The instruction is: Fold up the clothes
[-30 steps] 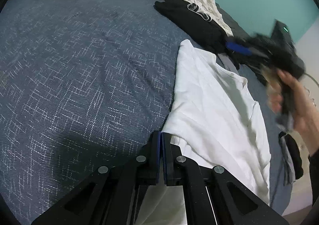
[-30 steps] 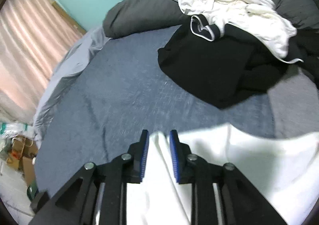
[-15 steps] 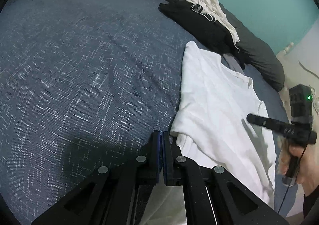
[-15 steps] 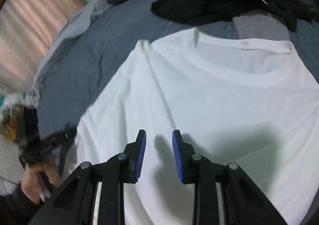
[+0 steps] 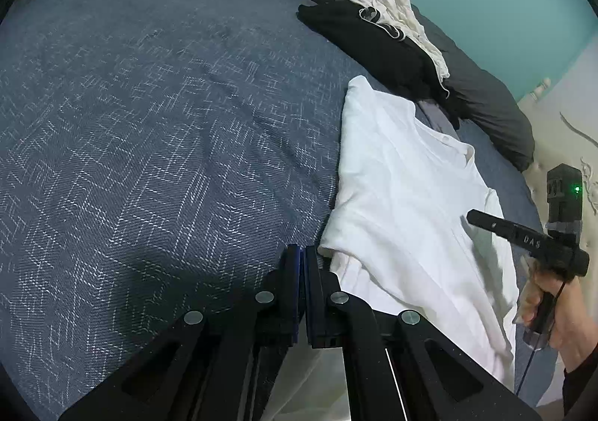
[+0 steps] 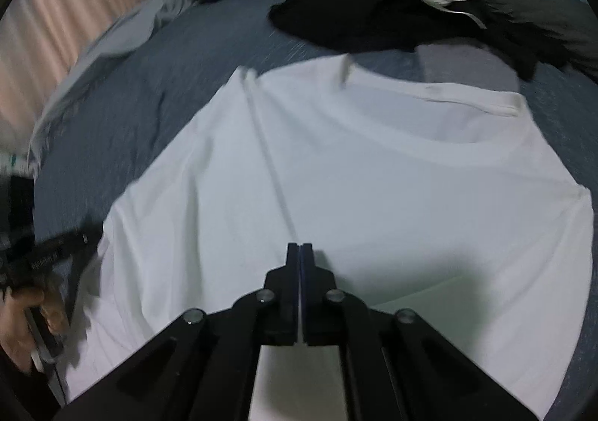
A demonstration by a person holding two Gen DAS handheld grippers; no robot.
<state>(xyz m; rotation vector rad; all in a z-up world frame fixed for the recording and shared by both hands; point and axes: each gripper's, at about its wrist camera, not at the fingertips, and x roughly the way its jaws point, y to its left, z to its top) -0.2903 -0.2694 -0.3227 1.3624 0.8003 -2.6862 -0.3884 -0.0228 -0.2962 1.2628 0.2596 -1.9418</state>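
A white T-shirt lies spread on the blue bedspread; it fills the right wrist view, collar at the far side. My left gripper is shut and empty beside the shirt's near left edge; it also shows at the left of the right wrist view. My right gripper is shut just above the shirt's middle, with no cloth seen between the pads; it shows over the shirt's right side in the left wrist view.
A pile of black and cream clothes lies at the head of the bed against dark pillows. A grey sheet and pink curtain are at the far left. The wall is teal.
My right gripper pulled back from the shirt's far corner to over its middle and closed its jaws. The left gripper stayed shut in place.
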